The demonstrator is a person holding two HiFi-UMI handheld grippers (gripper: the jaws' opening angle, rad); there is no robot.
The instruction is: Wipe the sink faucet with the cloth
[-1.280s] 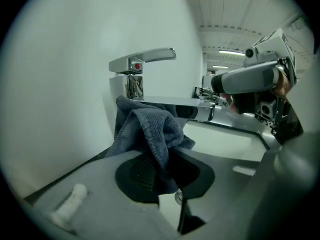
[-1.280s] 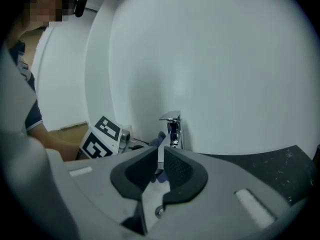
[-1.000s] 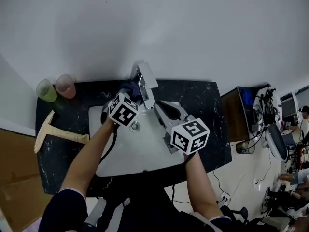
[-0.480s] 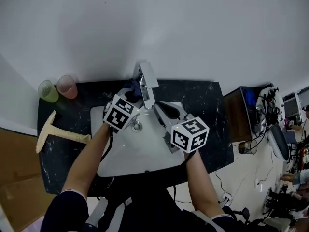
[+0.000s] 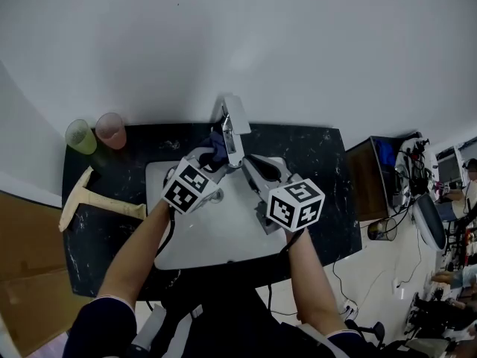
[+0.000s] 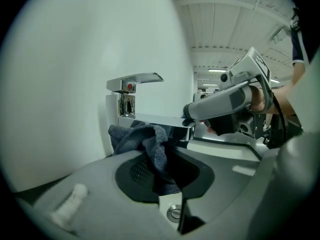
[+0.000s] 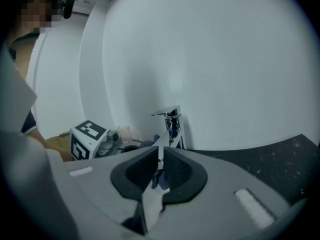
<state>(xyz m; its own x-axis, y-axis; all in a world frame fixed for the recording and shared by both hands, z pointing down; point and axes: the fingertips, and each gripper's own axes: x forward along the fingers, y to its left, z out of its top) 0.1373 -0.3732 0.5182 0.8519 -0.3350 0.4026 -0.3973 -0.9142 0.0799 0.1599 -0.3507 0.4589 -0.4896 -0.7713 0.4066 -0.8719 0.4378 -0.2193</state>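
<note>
When you look down in the head view, one white sink [image 5: 209, 237] sits in a dark counter [image 5: 328, 162], and both grippers hang over its bowl. Two cups stand side by side at 10 o'clock from the sink: one green cup [image 5: 80, 136] and one pink cup [image 5: 112, 130]. I cannot tell what is in them. One wooden tool [image 5: 89, 200] shaped like a T lies on the counter at 9 o'clock. One shiny faucet [image 5: 233, 125] stands at 12 o'clock of the sink. One dark blue cloth [image 5: 217, 149] is bunched right beside it, on its 9 o'clock side. The left gripper [image 5: 205, 160] reaches up to the cloth. The right gripper [image 5: 250, 164] reaches to the faucet from 5 o'clock.

In the left gripper view, the two jaws are squeezed tight on the cloth [image 6: 150, 146]. The cloth puffs out above them and sits up against the post of the faucet [image 6: 131, 91], under its flat spout. The right gripper [image 6: 189, 116] comes in from 3 o'clock, and its tips pinch the end of that spout.

In the right gripper view, the two jaws are pressed together on the flat spout. It runs straight between them up to the faucet [image 7: 171, 121] at 12 o'clock. A bit of the blue cloth [image 7: 148, 144] peeks out at 11 o'clock. The marker cube of the left gripper shows at 9 o'clock.
</note>
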